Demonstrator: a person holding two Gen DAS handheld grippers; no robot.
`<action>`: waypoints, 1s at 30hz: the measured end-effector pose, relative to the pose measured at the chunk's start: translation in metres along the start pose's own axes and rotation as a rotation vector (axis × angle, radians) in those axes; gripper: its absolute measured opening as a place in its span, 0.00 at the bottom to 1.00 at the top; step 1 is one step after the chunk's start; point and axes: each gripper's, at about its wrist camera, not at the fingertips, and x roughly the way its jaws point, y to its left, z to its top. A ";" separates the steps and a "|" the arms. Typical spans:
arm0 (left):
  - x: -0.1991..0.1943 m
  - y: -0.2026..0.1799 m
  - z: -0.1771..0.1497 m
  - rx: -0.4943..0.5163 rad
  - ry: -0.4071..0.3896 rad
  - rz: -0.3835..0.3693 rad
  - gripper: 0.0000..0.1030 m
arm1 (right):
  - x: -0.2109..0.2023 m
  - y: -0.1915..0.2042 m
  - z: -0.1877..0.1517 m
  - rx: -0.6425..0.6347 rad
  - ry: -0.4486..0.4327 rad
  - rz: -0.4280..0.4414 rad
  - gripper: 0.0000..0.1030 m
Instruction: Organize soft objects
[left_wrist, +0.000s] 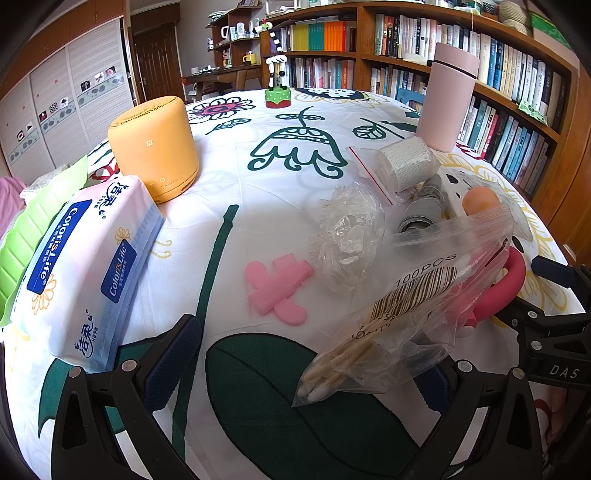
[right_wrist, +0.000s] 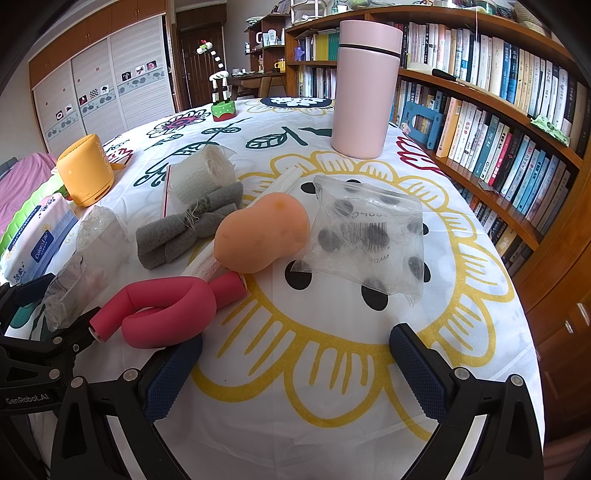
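My left gripper (left_wrist: 314, 373) has its jaws spread; the bag of cotton swabs (left_wrist: 391, 332) lies against its right finger, maybe lifted. My right gripper (right_wrist: 295, 369) is spread over bare table (right_wrist: 295, 406). Beyond lie the pink foam roller (right_wrist: 166, 310), orange sponge (right_wrist: 262, 232), grey felt rolls (right_wrist: 184, 232) and gauze roll (right_wrist: 203, 173).

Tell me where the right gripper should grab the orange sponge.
Grip the narrow waist of the orange sponge, probably from above with the right gripper, fingers across the pinch. It lies on its side, bulbs at both ends; the pink foam roller and clear bag crowd its flanks.
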 end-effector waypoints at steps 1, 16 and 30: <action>0.000 0.000 0.000 0.000 0.000 0.000 1.00 | 0.000 0.000 0.000 0.000 0.000 0.000 1.00; 0.000 0.000 0.000 0.000 0.000 0.001 1.00 | 0.000 0.000 0.000 0.000 0.000 0.000 1.00; -0.002 0.000 -0.002 0.011 0.003 -0.016 1.00 | -0.002 -0.001 -0.002 -0.009 0.002 0.007 1.00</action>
